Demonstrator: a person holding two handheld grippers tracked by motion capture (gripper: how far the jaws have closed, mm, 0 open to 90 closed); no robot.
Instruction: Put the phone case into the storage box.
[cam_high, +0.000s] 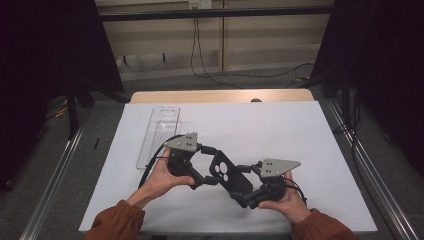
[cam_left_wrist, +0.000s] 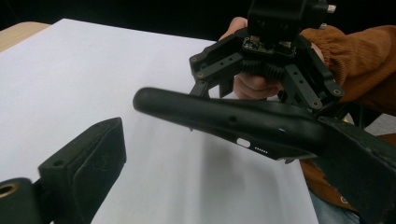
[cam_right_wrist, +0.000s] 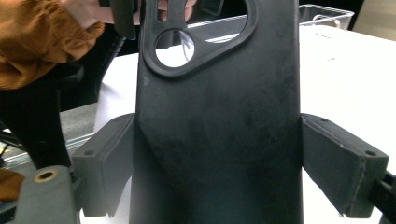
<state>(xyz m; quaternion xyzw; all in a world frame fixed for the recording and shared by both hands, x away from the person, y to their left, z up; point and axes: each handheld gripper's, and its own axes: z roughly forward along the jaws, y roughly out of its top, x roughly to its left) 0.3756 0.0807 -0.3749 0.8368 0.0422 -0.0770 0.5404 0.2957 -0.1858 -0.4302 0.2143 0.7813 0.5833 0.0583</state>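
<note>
So right now I've got the phone case (cam_high: 229, 176) up off the white sheet (cam_high: 300, 135), hanging between my two grippers near the front edge. The right gripper (cam_high: 248, 195) has it clamped across its width at one end; in the right gripper view both pads sit flush against the case's (cam_right_wrist: 219, 130) long sides, camera cutout pointing away from me. The left gripper (cam_high: 202, 175) is at the cutout end. In the left gripper view its jaws stand apart: the case (cam_left_wrist: 224, 119) touches one pad at the right, the other pad (cam_left_wrist: 88, 163) is well off it. Can't tell if that counts as a grip. A clear tray (cam_high: 159, 132) lies on the sheet, back left.
</note>
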